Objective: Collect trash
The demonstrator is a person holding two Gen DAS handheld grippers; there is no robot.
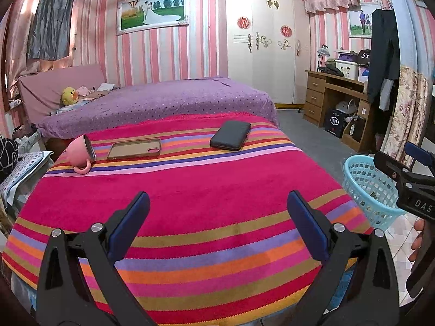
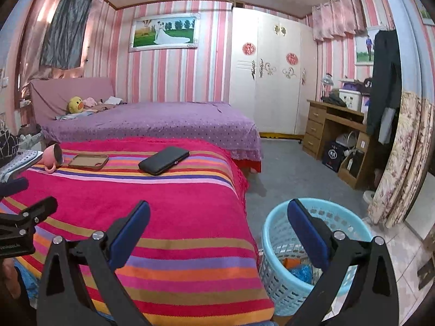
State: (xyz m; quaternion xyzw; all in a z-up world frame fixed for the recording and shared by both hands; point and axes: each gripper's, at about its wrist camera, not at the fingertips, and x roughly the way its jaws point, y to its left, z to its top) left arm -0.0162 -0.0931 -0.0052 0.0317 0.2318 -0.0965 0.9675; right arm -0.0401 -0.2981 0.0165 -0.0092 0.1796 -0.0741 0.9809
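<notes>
A light blue plastic basket (image 2: 274, 247) stands on the floor at the right side of the striped blanket (image 2: 163, 217); orange and blue scraps (image 2: 297, 267) lie inside it. It also shows in the left wrist view (image 1: 364, 182). My left gripper (image 1: 217, 209) is open and empty, held over the near part of the blanket (image 1: 190, 195). My right gripper (image 2: 217, 217) is open and empty, above the blanket's right edge and the basket. Each gripper shows at the edge of the other's view.
On the blanket's far part lie a tipped pink mug (image 1: 80, 153), a tan phone case (image 1: 134, 149) and a black wallet (image 1: 230, 135). Behind is a purple bed (image 1: 163, 100), a white wardrobe (image 1: 266, 43) and a wooden desk (image 1: 331, 100) at the right.
</notes>
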